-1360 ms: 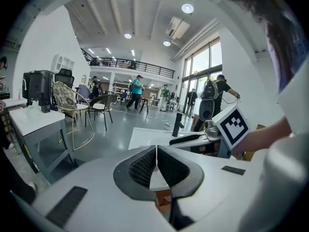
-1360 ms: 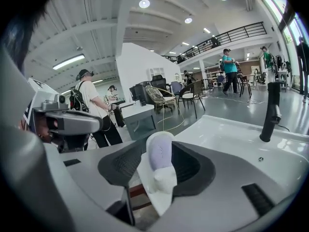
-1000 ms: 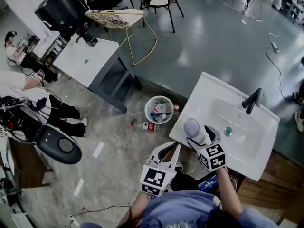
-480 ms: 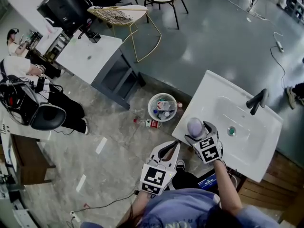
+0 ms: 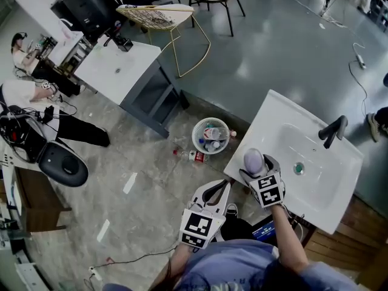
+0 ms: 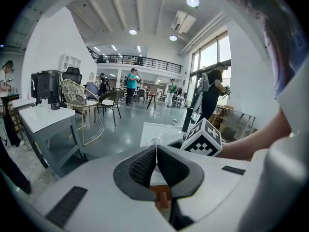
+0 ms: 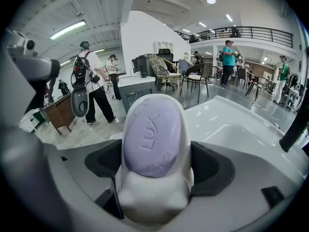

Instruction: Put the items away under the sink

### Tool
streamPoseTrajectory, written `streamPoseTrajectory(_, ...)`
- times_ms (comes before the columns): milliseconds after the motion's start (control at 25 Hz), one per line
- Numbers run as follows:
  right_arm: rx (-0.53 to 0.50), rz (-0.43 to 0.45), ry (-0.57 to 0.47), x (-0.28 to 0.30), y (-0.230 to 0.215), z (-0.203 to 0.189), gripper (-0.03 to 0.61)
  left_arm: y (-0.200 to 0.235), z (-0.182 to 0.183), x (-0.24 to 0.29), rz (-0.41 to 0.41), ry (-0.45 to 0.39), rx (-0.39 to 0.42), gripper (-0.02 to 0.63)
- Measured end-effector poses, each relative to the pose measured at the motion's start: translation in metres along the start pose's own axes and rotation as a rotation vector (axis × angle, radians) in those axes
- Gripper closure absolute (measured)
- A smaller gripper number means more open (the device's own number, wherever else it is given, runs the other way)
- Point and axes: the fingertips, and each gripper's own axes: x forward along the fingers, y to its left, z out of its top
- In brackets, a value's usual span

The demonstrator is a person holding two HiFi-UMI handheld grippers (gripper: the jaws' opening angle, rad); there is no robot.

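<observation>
left gripper (image 5: 223, 188) jaws together, right gripper (image 5: 256, 166) jaws clamping.

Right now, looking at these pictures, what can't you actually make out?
1. Space under the sink: head view, covered by the sink top and the person.
2. What fills the floor basket: head view, too small.
3. Top of the faucet: right gripper view, cut by the right edge.
4. Back of the soap: right gripper view, behind its white holder.
</observation>
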Motion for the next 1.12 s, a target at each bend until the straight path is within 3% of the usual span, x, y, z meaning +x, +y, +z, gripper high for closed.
streamPoseTrajectory(560, -0.013, -0.006, -0.01, -0.016, 0.01, -0.004, 0.16, 0.011, -0.009, -0.022, 0.029, 0.005, -0.009, 0.595)
streamPoseTrajectory(1120, -0.071, -0.057, -0.054, -0.056, 0.024, 0.022, 0.16, 0.003, -0.015, -0.055, -0.005, -0.015, 0.017, 0.595)
